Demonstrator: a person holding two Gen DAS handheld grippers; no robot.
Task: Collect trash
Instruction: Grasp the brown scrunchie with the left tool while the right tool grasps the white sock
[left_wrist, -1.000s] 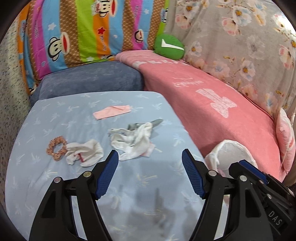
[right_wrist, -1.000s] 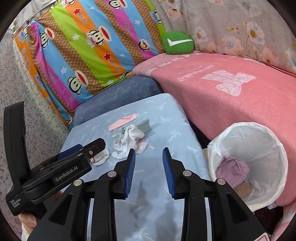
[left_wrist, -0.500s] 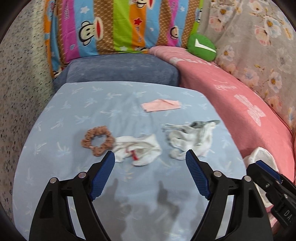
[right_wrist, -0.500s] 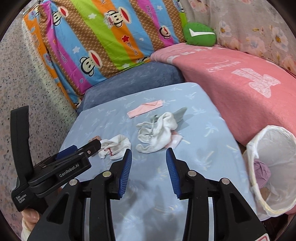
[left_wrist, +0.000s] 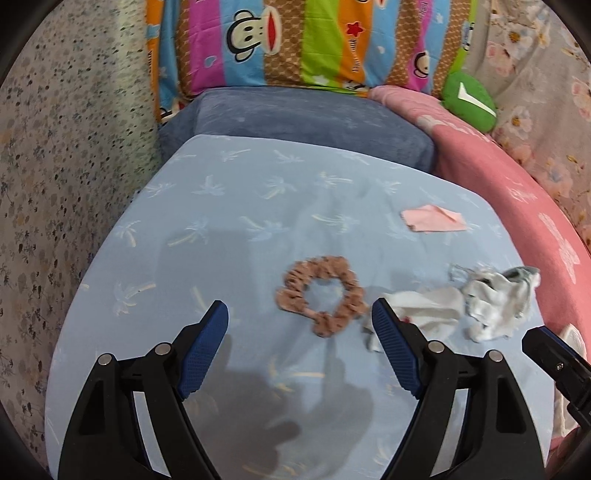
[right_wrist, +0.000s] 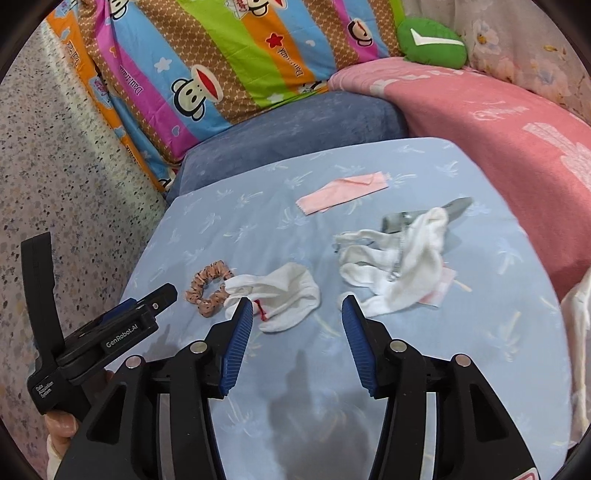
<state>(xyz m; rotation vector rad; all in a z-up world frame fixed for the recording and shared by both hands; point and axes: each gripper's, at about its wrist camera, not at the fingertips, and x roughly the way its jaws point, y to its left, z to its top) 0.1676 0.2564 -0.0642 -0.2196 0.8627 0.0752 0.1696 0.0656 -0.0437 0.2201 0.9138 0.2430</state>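
Note:
On the light blue cushion (left_wrist: 240, 236) lie a brown scrunchie (left_wrist: 321, 295), a white sock with a red thread (right_wrist: 284, 299), a crumpled heap of white and grey socks (right_wrist: 399, 258) and a pink paper slip (right_wrist: 343, 192). My left gripper (left_wrist: 298, 304) hovers open and wide, just short of the scrunchie, with nothing touching its pads. The jaws of my right gripper (right_wrist: 296, 301) are opening. The sock with the red thread shows between its fingertips, and the pads do not press on it. In the right wrist view the scrunchie (right_wrist: 208, 288) lies left of that sock.
A bin with a white liner (right_wrist: 580, 332) peeks in at the right edge. A pink blanket (right_wrist: 498, 122), a dark blue cushion (left_wrist: 295, 118), striped monkey-print pillows (left_wrist: 295, 40) and a green toy (left_wrist: 469, 103) ring the back. A speckled floor (left_wrist: 55, 184) lies to the left.
Both grippers have moved left and lower over the blue cushion, so the bin has slid to the frame edge. The right jaws have spread wider, and the left slightly.

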